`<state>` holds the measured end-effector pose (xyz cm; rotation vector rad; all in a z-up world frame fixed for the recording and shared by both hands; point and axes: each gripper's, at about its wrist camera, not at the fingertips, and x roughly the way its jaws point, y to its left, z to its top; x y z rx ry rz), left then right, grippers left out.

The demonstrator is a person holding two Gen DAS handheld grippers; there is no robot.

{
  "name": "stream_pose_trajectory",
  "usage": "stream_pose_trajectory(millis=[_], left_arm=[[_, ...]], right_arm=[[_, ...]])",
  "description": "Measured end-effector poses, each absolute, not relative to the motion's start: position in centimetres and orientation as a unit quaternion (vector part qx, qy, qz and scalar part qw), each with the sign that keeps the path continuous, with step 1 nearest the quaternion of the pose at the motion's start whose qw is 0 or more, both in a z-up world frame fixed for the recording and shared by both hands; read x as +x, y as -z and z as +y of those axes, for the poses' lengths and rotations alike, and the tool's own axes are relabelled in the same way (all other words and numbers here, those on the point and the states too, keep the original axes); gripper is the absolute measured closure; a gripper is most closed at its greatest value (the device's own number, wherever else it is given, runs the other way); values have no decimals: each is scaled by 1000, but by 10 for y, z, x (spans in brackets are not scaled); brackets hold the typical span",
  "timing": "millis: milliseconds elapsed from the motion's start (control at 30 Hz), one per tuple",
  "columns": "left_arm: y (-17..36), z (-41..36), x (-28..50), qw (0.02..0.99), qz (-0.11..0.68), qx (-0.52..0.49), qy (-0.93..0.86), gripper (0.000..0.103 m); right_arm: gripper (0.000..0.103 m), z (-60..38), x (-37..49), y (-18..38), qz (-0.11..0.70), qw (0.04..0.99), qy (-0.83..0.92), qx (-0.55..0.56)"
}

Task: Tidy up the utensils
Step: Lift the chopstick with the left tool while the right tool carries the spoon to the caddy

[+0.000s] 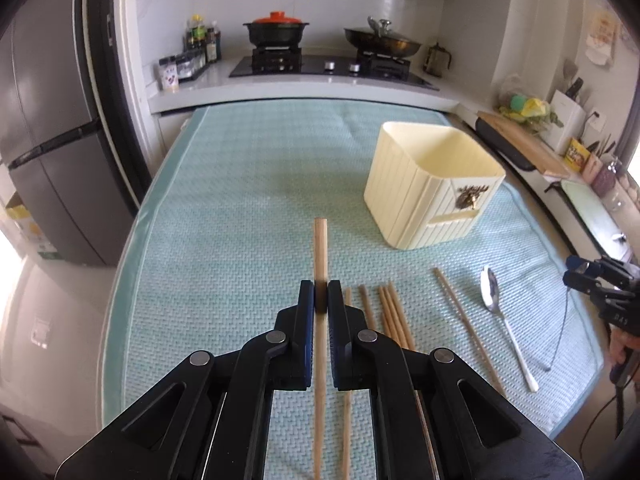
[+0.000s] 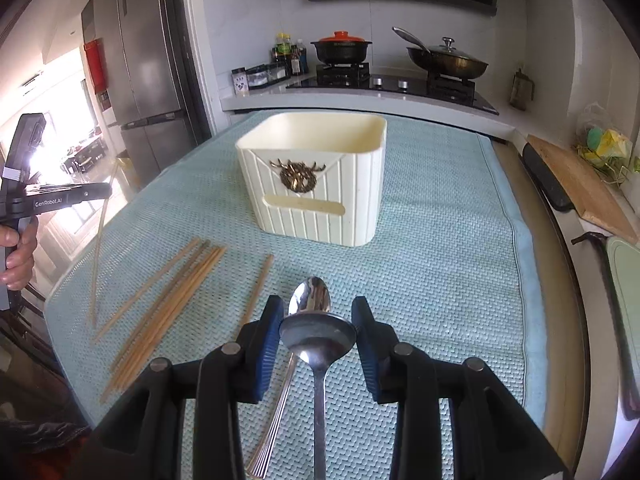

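Observation:
My left gripper (image 1: 320,294) is shut on a wooden chopstick (image 1: 320,248) and holds it above the mat, pointing forward. Several more chopsticks (image 1: 390,312) lie on the mat to its right, and also show in the right wrist view (image 2: 176,300). My right gripper (image 2: 318,330) is shut on a steel spoon (image 2: 318,336), gripping the bowl at its sides. A second spoon (image 2: 310,296) lies on the mat beneath; it also shows in the left wrist view (image 1: 491,290). The cream utensil holder (image 1: 432,184) (image 2: 316,176) stands empty ahead.
A light blue mat (image 1: 240,200) covers the table. Behind it is a stove counter with a black pot (image 1: 276,32) and a lidded pan (image 1: 382,42). A fridge (image 1: 52,140) stands left. A cutting board (image 2: 580,180) lies on the right counter.

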<state>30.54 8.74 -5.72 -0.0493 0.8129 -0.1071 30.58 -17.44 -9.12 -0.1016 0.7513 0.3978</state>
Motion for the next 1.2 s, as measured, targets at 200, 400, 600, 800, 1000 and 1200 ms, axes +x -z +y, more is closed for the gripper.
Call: stream_pose_trajectory(millis=[200, 400, 600, 800, 1000, 1200], left_arm=[[32, 86, 286, 929, 364, -28, 68, 98], [29, 82, 286, 932, 355, -28, 70, 98], [29, 81, 286, 933, 351, -35, 70, 98], [22, 83, 286, 934, 345, -45, 78, 98], [7, 84, 286, 939, 331, -52, 83, 98], [-19, 78, 295, 943, 315, -55, 98, 98]], right_arm=[[67, -173, 289, 71, 340, 918, -200, -34], [67, -173, 285, 62, 330, 923, -194, -31], [67, -178, 284, 55, 320, 929, -184, -23], [67, -180, 280, 44, 310, 933, -180, -23], [67, -180, 279, 30, 298, 937, -178, -27], [67, -177, 284, 10, 287, 940, -179, -36]])
